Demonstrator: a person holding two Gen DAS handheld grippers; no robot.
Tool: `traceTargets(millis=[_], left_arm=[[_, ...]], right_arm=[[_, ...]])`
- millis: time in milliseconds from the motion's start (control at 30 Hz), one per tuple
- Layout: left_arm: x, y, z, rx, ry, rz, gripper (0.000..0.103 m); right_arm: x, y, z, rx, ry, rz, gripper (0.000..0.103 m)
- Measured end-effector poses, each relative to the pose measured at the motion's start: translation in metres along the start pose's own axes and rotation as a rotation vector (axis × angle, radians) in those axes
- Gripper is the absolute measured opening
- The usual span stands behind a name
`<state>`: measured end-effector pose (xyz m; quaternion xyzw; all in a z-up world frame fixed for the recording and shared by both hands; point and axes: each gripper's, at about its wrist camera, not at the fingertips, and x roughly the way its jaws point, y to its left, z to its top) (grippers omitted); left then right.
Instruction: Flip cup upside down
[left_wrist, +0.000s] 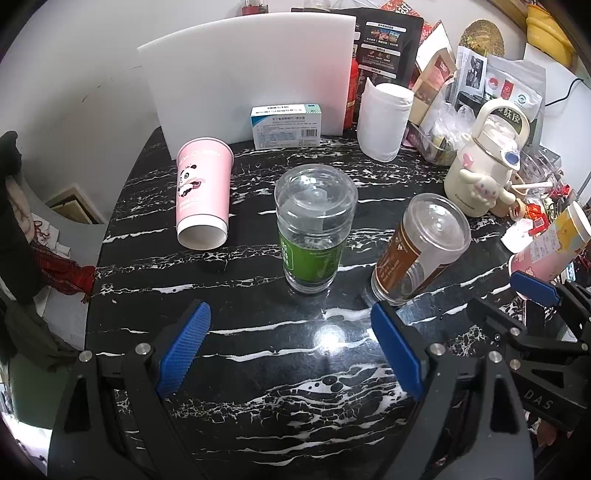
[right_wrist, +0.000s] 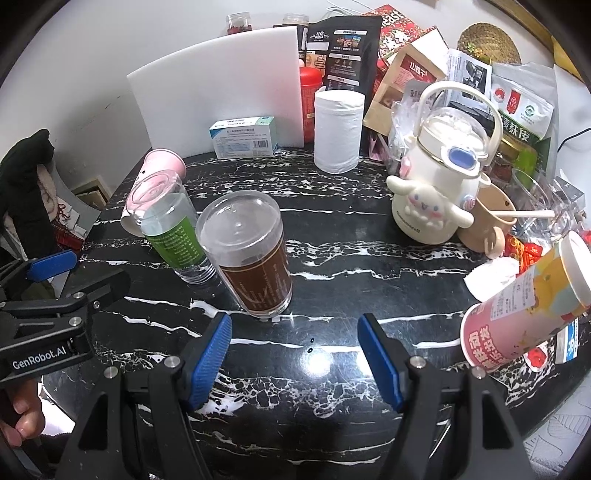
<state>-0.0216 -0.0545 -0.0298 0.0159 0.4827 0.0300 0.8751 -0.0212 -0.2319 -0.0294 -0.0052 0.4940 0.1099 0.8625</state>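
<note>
Several cups stand upside down on the black marble table: a pink panda paper cup, a clear cup with a green label and a clear cup with a brown label. In the right wrist view the brown-label cup stands just ahead of my right gripper, with the green-label cup and the pink panda cup behind it to the left. A pink and yellow paper cup stands upside down at the right. My left gripper is open and empty, short of the green-label cup. My right gripper is open and empty.
A white board leans on the wall behind a blue and white box. A paper roll, a white cartoon kettle, a beige mug and snack bags crowd the back right. The table edge drops off at left.
</note>
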Motion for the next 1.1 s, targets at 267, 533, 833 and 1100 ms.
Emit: traceTargets(millis=[267,533,833,1100], left_arm=[[0.0016,0.0003,0.0004,0.004,0.006,-0.002,0.088],[0.0034,0.0037,0.003,-0.004,0.012,-0.006,0.088],[0.0075,0.0004,0.0025,0.011,0.03,-0.015,0.088],[0.0087,0.0012,0.0038,0.011,0.027,0.001,0.088]], right_arm=[[0.0017,0.001,0.0006,0.0,0.006,0.001,0.071],[0.0023,0.0008,0.0018,0.004,0.007,0.004,0.071],[0.0075,0.0023,0.0018,0.001,0.018,0.004,0.071],[0.0076,0.0009,0.0022,0.007,0.016,0.004,0.071]])
